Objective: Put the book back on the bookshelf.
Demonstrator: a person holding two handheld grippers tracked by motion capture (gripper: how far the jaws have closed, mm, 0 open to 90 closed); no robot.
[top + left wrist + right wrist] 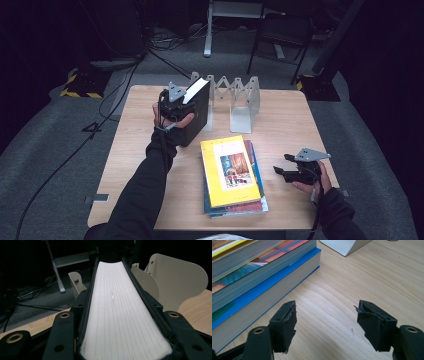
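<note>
left gripper (176,102): we see its jaws clamped on the black book (196,114), held upright at the table's (285,115) far left, just beside the rack (235,95).
right gripper (289,170): we note jaws wide apart, holding nothing, near the book stack (231,172).

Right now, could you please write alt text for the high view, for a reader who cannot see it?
The left hand-held gripper holds a thick black book upright on a wooden table, beside a white accordion book rack. A stack of books lies in the middle, and the right hand-held gripper rests open beside it.
</note>
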